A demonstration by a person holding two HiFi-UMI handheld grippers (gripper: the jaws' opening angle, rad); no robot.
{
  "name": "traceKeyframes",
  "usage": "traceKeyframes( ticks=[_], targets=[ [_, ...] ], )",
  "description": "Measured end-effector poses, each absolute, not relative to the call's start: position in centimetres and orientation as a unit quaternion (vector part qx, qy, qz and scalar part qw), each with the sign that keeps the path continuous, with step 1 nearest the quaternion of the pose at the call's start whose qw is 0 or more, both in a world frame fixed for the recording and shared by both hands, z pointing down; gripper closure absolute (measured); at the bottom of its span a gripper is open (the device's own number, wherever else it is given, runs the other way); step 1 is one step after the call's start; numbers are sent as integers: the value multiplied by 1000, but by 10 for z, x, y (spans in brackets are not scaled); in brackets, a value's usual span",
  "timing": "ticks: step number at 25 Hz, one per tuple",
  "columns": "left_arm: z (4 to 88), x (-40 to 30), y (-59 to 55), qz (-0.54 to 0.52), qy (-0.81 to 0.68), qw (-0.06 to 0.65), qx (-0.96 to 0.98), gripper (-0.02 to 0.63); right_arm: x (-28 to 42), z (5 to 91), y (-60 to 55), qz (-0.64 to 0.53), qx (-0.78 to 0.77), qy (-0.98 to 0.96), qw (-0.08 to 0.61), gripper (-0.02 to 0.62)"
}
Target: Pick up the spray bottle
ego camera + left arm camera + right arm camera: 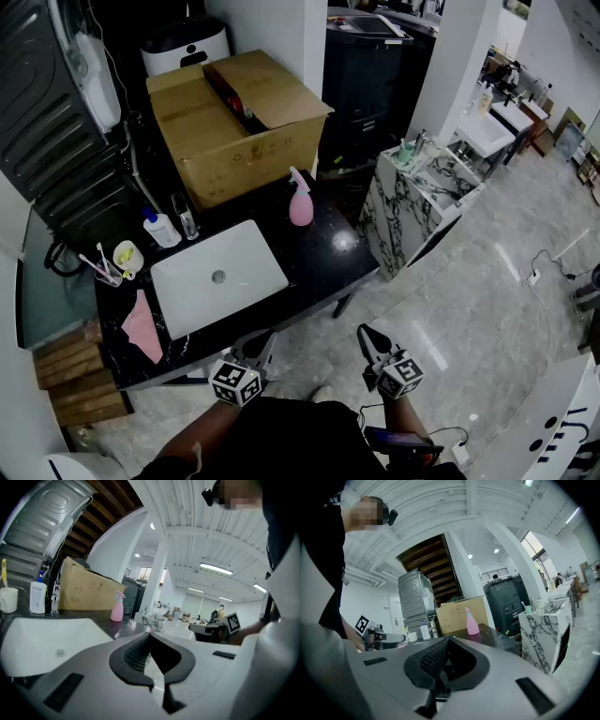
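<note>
left gripper (260,346), right gripper (371,343): clenched, empty | risk: knocking spray bottle (300,201) over if reached with jaws unopened

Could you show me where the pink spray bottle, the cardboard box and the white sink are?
pink spray bottle (300,210), head view, on its body.
cardboard box (246,159), head view, on its front wall.
white sink (248,258), head view, on its bare bowl.
</note>
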State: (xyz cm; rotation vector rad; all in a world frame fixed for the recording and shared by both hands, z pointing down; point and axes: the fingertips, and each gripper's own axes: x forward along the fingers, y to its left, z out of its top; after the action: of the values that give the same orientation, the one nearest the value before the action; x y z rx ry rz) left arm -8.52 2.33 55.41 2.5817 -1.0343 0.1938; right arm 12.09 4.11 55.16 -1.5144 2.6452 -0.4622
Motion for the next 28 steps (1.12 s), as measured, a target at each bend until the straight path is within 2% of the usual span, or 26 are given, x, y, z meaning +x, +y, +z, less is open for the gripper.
traceKeyframes(
  ticks=[14,28],
  targets=[
    [562,-125,14,75,-337,182,921,598,87,556,44,-151,-528,835,27,571],
    [560,-78,16,79,-335,180,922,598,131,556,41,-152,-527,835,36,570]
  ],
)
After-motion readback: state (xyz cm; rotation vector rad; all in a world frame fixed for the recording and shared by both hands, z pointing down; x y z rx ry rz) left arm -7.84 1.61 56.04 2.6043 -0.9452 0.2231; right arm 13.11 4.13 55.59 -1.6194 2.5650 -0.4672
